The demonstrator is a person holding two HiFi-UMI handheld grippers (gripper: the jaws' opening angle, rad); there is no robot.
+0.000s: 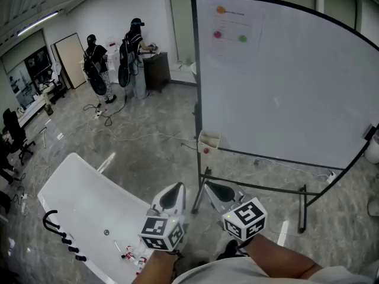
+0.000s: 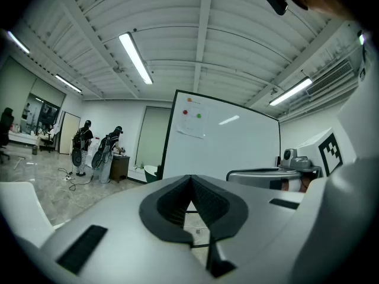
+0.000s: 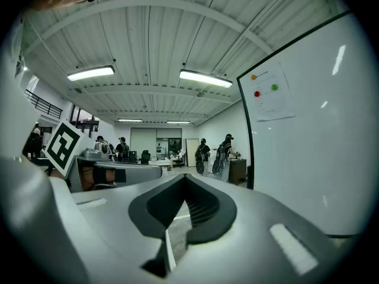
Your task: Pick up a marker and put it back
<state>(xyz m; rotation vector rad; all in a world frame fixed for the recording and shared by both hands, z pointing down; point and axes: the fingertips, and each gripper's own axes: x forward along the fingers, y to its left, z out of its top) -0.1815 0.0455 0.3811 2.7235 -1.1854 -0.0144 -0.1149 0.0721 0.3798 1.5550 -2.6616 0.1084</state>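
Both grippers are held low in the head view, in front of a rolling whiteboard (image 1: 284, 76). My left gripper (image 1: 176, 188) and right gripper (image 1: 210, 187) point toward the board's stand, side by side. In the left gripper view the left gripper (image 2: 190, 179) has its jaws closed tip to tip with nothing between them. The right gripper (image 3: 185, 177) looks the same in its own view, shut and empty. A small white holder (image 1: 208, 141) hangs at the board's lower left corner with something red in it. A few markers (image 1: 132, 254) lie on the white table (image 1: 83, 200) at lower left.
The whiteboard's black frame and foot (image 1: 303, 209) stand just ahead of the grippers. Coloured magnets (image 1: 242, 38) and a sheet sit on the board's upper left. A black hooked object (image 1: 59, 232) lies on the table's near edge. Two people (image 1: 133, 49) stand far back; cables trail on the floor.
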